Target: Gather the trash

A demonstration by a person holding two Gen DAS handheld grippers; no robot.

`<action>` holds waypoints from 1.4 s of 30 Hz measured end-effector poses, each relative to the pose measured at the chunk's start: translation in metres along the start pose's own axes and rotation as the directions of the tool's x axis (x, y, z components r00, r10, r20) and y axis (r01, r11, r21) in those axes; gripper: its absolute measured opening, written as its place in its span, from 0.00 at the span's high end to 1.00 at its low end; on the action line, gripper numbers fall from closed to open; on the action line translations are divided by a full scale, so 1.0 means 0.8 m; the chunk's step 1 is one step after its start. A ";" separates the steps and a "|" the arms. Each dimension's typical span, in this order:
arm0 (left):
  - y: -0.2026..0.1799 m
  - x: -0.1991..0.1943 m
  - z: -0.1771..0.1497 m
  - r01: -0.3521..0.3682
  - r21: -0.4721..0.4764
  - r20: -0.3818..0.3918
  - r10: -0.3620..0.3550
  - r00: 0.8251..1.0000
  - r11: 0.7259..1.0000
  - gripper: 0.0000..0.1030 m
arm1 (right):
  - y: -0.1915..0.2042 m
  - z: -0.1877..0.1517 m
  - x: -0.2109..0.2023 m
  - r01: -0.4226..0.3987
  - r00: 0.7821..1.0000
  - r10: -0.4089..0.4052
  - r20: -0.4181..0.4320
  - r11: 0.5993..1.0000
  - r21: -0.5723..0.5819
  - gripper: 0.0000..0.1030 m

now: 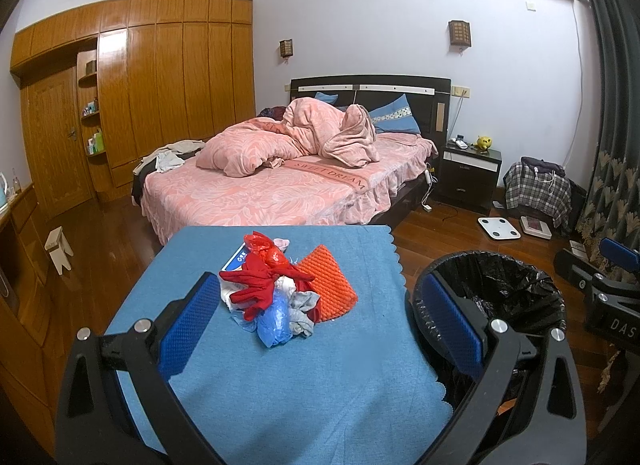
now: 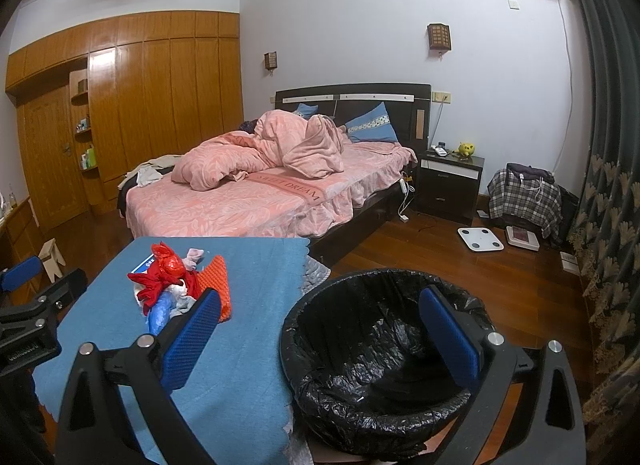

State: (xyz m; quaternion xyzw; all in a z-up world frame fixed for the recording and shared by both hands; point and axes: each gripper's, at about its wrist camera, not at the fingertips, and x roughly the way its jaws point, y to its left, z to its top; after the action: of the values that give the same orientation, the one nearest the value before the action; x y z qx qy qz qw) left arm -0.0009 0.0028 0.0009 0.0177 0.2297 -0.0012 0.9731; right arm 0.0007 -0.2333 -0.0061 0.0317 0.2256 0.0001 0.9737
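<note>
A pile of trash (image 1: 272, 289) lies on the blue-clothed table (image 1: 280, 385): red and blue plastic bags, crumpled white bits, a blue card, beside an orange textured cloth (image 1: 328, 285). My left gripper (image 1: 320, 321) is open and empty, hovering just before the pile. A bin with a black liner (image 1: 500, 285) stands right of the table. My right gripper (image 2: 320, 329) is open and empty above the bin (image 2: 360, 345). The pile (image 2: 168, 281) also shows in the right wrist view, to the left.
A bed with pink bedding (image 1: 280, 169) lies beyond the table. A dark nightstand (image 1: 468, 177), a white scale (image 1: 498, 228) and a plaid-covered item (image 1: 536, 189) stand on the wooden floor at right. A small wooden stool (image 1: 58, 249) and wardrobes are at left.
</note>
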 end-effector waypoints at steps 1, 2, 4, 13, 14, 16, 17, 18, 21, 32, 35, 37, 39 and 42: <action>0.001 0.000 0.000 0.000 0.000 -0.001 0.000 1.000 1.000 0.05 | 0.000 0.000 0.000 0.000 1.000 0.000 0.000 1.000 0.000 0.06; 0.001 0.000 0.000 0.000 -0.002 -0.001 0.000 1.000 1.000 0.05 | 0.000 0.000 0.000 -0.001 1.000 0.001 -0.001 1.000 0.000 0.06; 0.000 0.000 0.000 0.000 -0.001 0.000 0.000 1.000 1.000 0.05 | 0.001 0.000 0.000 0.000 1.000 0.000 0.000 1.000 0.000 0.06; 0.000 0.000 0.000 0.000 0.000 -0.001 0.000 1.000 1.000 0.05 | 0.001 0.000 0.001 -0.001 1.000 0.001 -0.001 1.000 0.000 0.06; 0.000 0.000 0.000 0.000 0.000 0.000 0.000 1.000 1.000 0.05 | 0.001 0.000 0.000 -0.001 1.000 0.001 -0.001 1.000 0.001 0.06; 0.000 0.000 0.000 0.000 -0.001 0.000 0.000 1.000 1.000 0.05 | 0.001 0.000 0.000 -0.001 1.000 0.001 -0.001 1.000 0.001 0.06; 0.000 0.000 0.000 0.001 0.000 0.000 -0.001 1.000 1.000 0.05 | 0.001 0.000 0.000 -0.001 1.000 0.001 0.000 1.000 0.001 0.06; 0.000 0.000 0.000 0.000 0.000 0.000 0.000 1.000 1.000 0.05 | 0.000 0.000 0.000 -0.001 1.000 0.001 0.000 1.000 0.002 0.06; 0.000 0.000 0.000 0.000 -0.001 0.000 0.000 1.000 1.000 0.05 | 0.000 0.000 0.000 -0.001 1.000 0.001 0.000 1.000 0.002 0.06; 0.000 0.000 0.000 0.001 0.000 0.000 -0.001 1.000 1.000 0.05 | 0.000 0.000 0.001 -0.002 1.000 0.002 -0.001 1.000 0.003 0.06; 0.000 0.000 0.000 0.000 -0.001 0.000 0.000 1.000 1.000 0.05 | 0.000 -0.001 0.001 -0.002 1.000 0.002 -0.001 1.000 0.003 0.06; 0.000 0.000 0.000 0.001 -0.001 -0.001 -0.001 1.000 1.000 0.05 | -0.002 -0.002 0.002 -0.003 1.000 0.003 -0.001 1.000 0.004 0.06; 0.000 0.000 0.000 0.001 -0.001 0.000 -0.001 1.000 1.000 0.05 | -0.004 -0.003 0.002 -0.003 1.000 0.003 0.000 1.000 0.004 0.06; 0.000 0.000 0.000 0.000 -0.002 0.000 0.000 1.000 1.000 0.05 | 0.000 0.006 0.001 -0.005 1.000 0.005 0.002 1.000 0.004 0.06</action>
State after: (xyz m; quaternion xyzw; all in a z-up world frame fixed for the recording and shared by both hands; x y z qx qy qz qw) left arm -0.0009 0.0027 0.0008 0.0169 0.2299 -0.0011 0.9731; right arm 0.0034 -0.2334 -0.0022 0.0344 0.2247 0.0022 0.9738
